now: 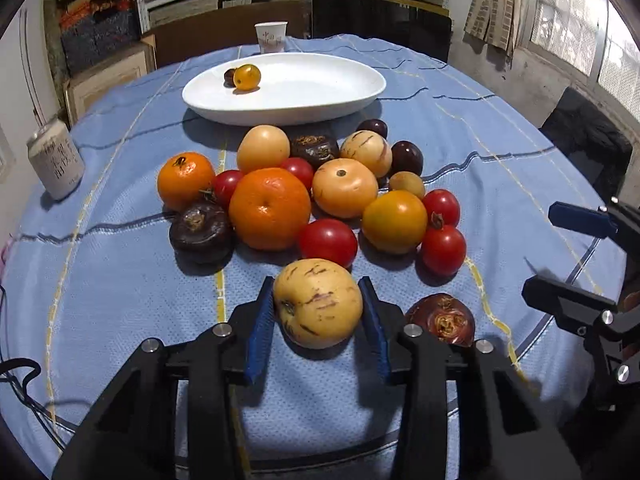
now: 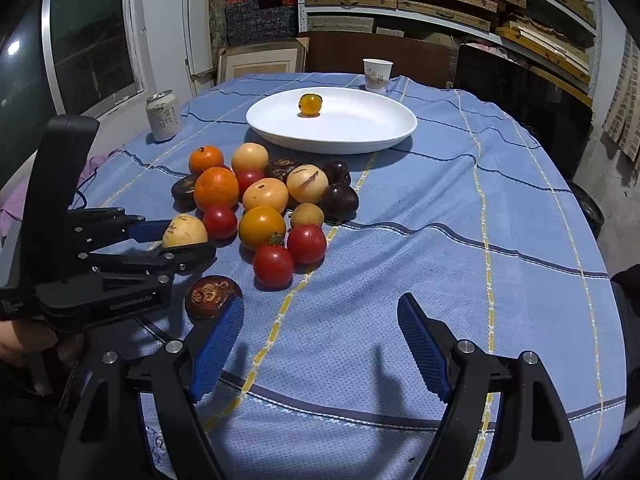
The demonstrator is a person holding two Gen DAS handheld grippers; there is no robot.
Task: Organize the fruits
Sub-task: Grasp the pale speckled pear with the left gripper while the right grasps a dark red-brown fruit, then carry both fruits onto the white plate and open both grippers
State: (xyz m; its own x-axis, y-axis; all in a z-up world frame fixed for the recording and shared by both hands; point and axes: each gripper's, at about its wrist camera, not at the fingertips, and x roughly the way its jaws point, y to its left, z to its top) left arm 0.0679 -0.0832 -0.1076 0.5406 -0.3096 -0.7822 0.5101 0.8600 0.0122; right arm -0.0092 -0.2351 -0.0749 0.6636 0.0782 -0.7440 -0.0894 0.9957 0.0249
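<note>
Left wrist view: my left gripper (image 1: 318, 308) has its jaws pinching the pale streaked fruit (image 1: 318, 303), low at 6 o'clock on the surface. Next I'd lift it toward the white dish (image 1: 360, 98) at 12. Right gripper (image 2: 320, 344) jaws are spread, holding nothing.

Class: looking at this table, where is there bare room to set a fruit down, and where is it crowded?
Free: most of the white plate, right of its yellow tomato, and the blue tablecloth right of the pile. Crowded: the fruit cluster around the big orange, below the plate.
</note>
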